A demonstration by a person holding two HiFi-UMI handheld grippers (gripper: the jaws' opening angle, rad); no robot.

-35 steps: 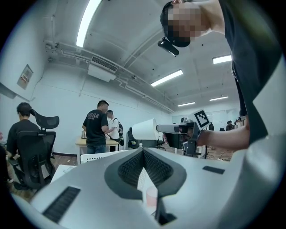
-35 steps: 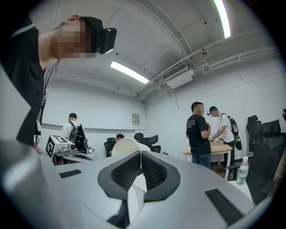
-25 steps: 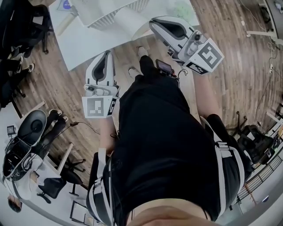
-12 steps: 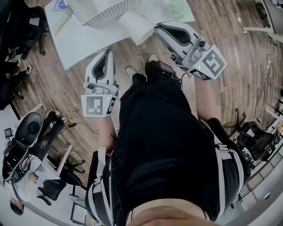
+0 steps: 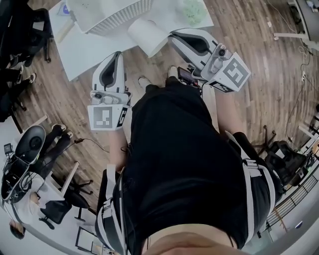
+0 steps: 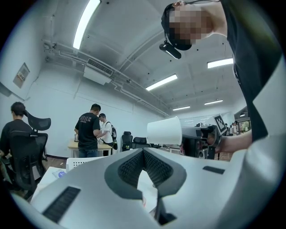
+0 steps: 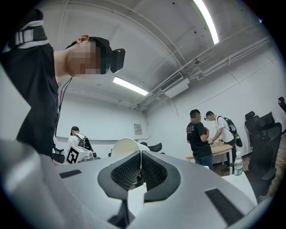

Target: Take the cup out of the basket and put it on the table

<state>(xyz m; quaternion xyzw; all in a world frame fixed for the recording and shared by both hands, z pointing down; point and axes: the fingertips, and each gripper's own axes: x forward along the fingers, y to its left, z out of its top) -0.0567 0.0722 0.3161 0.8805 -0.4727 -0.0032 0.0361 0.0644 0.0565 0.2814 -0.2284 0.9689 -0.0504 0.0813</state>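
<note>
Now right tongs [image 5: 170, 35] pinch cup [image 5: 147, 35]; left tongs [image 5: 115, 54] closed, empty; basket [image 5: 118, 14] beside, on table [image 5: 89, 50].

Wood-plank floor [image 5: 269, 74] underfoot, a grey office chair [image 5: 32, 142] near left, and far off — under ceiling strip lights [image 6: 87, 22] — two standing people [image 6: 89, 129] by a desk [image 7: 219, 153], a water bottle [image 7: 238, 163] at right.

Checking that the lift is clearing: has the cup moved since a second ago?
Yes. In the head view the cup, pinched in the right gripper, has come away from the basket toward the near edge of the table.
</note>
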